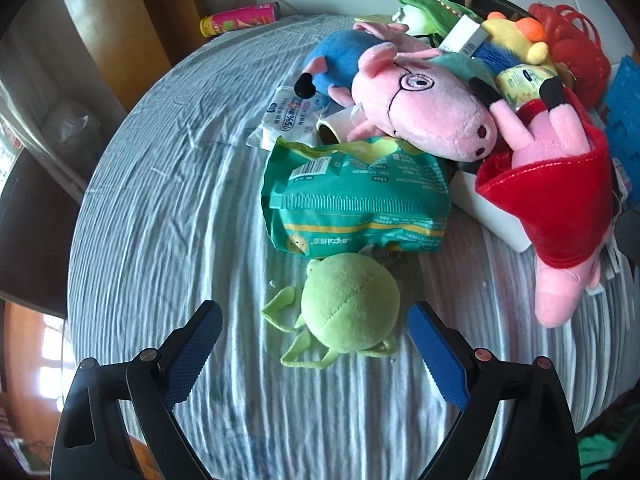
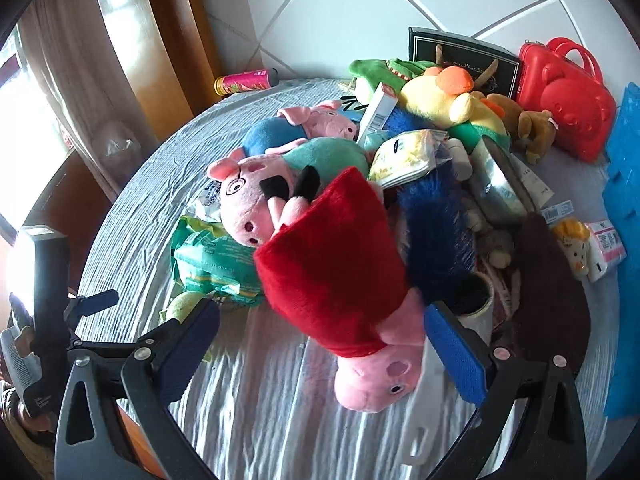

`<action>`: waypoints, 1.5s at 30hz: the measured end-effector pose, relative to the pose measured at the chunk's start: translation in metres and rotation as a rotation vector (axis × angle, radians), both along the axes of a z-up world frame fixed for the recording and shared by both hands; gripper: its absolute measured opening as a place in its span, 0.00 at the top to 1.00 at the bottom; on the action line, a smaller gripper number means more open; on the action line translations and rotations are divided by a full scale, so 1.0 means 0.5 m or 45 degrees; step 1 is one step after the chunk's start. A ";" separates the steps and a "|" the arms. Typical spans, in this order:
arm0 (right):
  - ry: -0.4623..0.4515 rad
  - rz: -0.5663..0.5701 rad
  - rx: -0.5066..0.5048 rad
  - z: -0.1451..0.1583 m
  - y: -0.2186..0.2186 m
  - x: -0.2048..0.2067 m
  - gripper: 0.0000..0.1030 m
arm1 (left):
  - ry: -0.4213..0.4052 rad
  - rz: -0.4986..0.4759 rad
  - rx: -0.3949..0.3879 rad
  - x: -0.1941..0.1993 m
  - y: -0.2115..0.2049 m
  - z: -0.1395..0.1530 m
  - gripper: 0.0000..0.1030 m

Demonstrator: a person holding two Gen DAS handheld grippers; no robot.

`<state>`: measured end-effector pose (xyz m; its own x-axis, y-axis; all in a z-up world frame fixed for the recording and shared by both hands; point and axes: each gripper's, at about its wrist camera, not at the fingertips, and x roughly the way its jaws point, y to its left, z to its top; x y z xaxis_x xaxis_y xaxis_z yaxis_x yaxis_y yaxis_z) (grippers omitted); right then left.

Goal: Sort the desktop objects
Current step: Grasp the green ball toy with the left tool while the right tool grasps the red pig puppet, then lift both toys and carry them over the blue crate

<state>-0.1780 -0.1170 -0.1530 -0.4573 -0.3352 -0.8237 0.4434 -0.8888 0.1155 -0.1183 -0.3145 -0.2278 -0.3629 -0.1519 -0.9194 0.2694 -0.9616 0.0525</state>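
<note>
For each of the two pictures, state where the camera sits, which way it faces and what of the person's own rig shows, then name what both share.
Left wrist: on the left gripper, angled steeply down at the round green plush ball between its open blue pads.
Right wrist: on the right gripper, angled down at the pink plush pig in a red dress; the left gripper also shows at the left edge.
Shared: the pig, the teal snack bag, the pink tube can.

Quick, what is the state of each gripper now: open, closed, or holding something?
Left gripper: open, holding nothing; the green round plush lies between its fingers, untouched.
Right gripper: open, holding nothing; the red-dressed pig plush lies between its fingers.
</note>
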 end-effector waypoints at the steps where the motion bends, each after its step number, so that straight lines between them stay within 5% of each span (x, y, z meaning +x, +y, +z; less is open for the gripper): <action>1: -0.011 -0.008 0.005 -0.008 -0.010 0.003 0.00 | -0.006 0.003 0.010 -0.002 0.000 -0.008 0.10; 13: 0.027 0.054 0.282 -0.108 -0.043 -0.052 0.00 | -0.068 0.101 0.082 -0.044 0.019 -0.094 0.11; 17: 0.043 0.086 0.315 -0.130 -0.042 -0.076 0.00 | -0.112 0.134 0.105 -0.049 0.027 -0.117 0.34; 22: 0.040 0.117 0.342 -0.152 -0.053 -0.097 0.00 | -0.101 0.154 0.091 -0.048 0.038 -0.113 0.39; 30: 0.065 0.106 0.327 -0.158 -0.047 -0.092 0.00 | 0.023 0.086 0.024 -0.061 0.094 -0.050 0.41; 36: 0.050 0.090 0.242 -0.132 -0.021 -0.090 0.13 | 0.102 0.067 -0.021 -0.065 0.107 0.008 0.41; 45: 0.097 0.036 0.039 -0.014 0.022 -0.060 0.18 | 0.271 0.007 -0.071 -0.053 0.104 0.136 0.41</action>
